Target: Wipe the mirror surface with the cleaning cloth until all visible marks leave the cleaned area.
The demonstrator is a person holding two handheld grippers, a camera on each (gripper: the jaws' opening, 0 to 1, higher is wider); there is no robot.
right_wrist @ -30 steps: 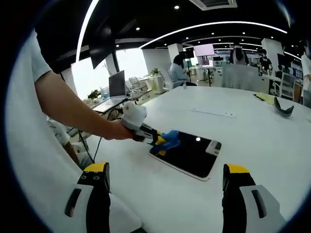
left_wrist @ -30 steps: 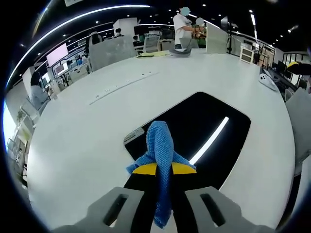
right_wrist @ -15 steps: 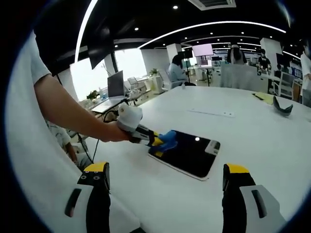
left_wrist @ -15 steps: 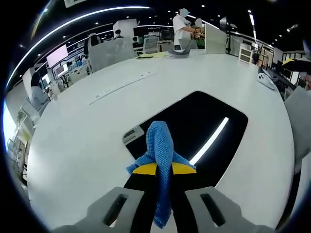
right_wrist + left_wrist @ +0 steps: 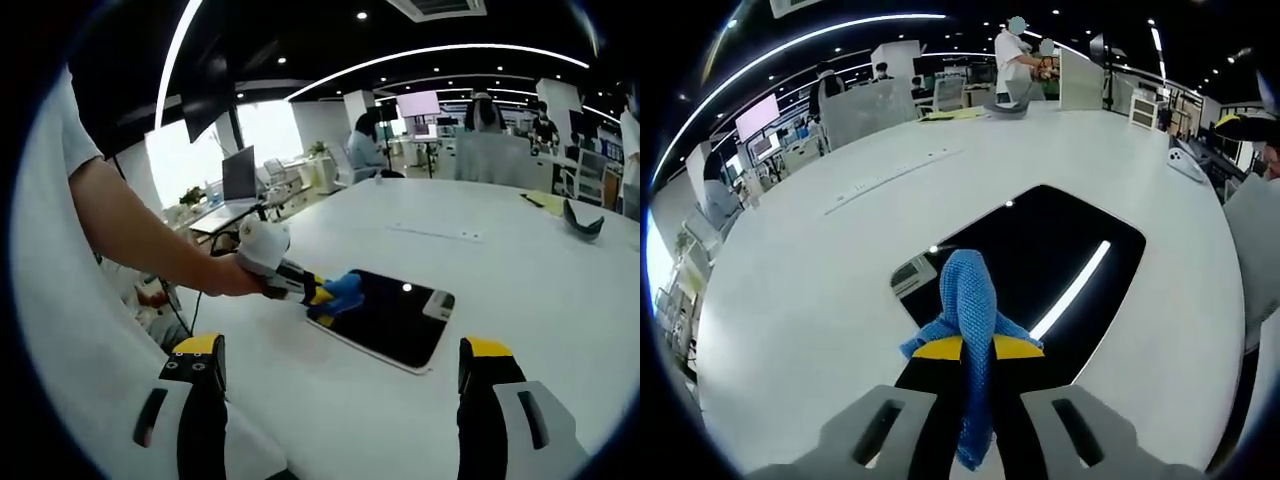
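My left gripper (image 5: 978,350) is clamped on the blue cleaning cloth (image 5: 968,300) — yellow tips pinched tight, cloth bunched up between them and hanging down toward the camera. The cloth's front end sits at the near edge of the mirror (image 5: 1060,245), which lies flat on the white table (image 5: 800,290). The mirror is a dark rounded rectangle reflecting a bright ceiling light strip and a couple of small light dots. A small pale label-like patch (image 5: 912,272) sits at the mirror's corner, just left of the cloth.

In the right gripper view I see the same setup from the side: left gripper (image 5: 312,293) held by a hand (image 5: 235,275), cloth (image 5: 338,292) touching the mirror's (image 5: 395,318) near-left edge. My right gripper (image 5: 340,385) hangs well back from the mirror, fingers wide apart, nothing between them — yellow-capped fingertips (image 5: 198,345) low on both sides of the view.

I can't tell if marks are left on the glass; it's too dark and reflective. A dark curved object (image 5: 581,222) lies far off on the table, and people stand in the background office.
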